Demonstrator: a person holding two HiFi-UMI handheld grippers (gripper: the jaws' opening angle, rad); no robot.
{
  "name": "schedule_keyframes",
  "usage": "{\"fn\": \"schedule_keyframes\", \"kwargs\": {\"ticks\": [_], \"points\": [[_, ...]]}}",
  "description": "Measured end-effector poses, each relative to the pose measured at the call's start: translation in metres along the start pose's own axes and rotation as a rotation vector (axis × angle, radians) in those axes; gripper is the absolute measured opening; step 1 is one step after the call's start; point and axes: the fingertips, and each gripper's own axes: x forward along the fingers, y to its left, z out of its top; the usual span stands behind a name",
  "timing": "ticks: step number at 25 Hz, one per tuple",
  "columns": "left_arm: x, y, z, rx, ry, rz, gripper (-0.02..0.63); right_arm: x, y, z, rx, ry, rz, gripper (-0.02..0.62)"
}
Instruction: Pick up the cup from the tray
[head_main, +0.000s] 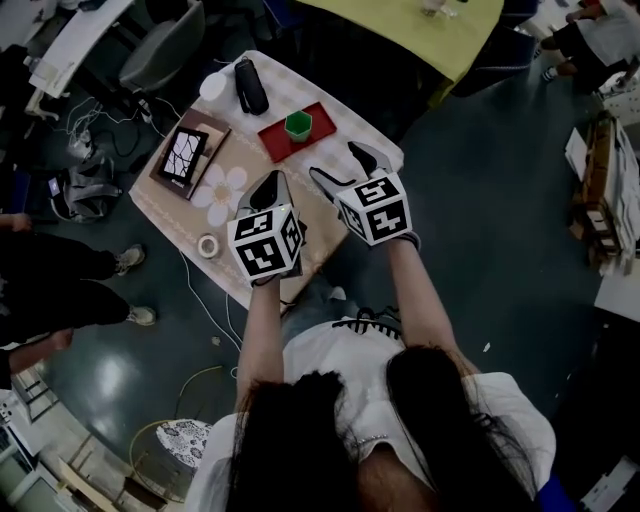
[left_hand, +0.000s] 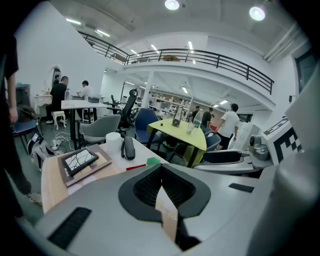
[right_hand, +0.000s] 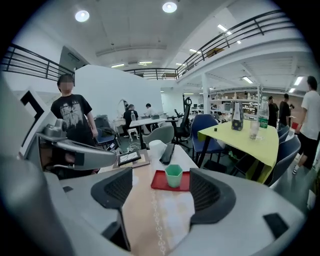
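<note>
Black case, framed picture, tape roll, yellow table

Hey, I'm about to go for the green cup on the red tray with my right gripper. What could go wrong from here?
1. The cup stands loose on the tray; if one side of the open right gripper clips it, it may tip or slide.
2. The tray sits near the far edge of the table and could get pushed.
3. Reaching too far could hit the black case behind it.
</note>
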Motion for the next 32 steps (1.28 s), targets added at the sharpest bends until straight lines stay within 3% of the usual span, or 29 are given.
{"fn": "schedule_keyframes", "kwargs": {"ticks": [11, 32], "points": [[0.065, 0.032, 0.014, -0.006, 0.059, -0.018, 0.005, 0.085, -0.018, 0.008, -0.042, 0.086, 0.040, 0.353], [0.150, 0.087, -0.010, -0.072, 0.135, -0.039, 0.005, 0.200, -0.037, -0.041, -0.119, 0.300, 0.087, 0.380]]}}
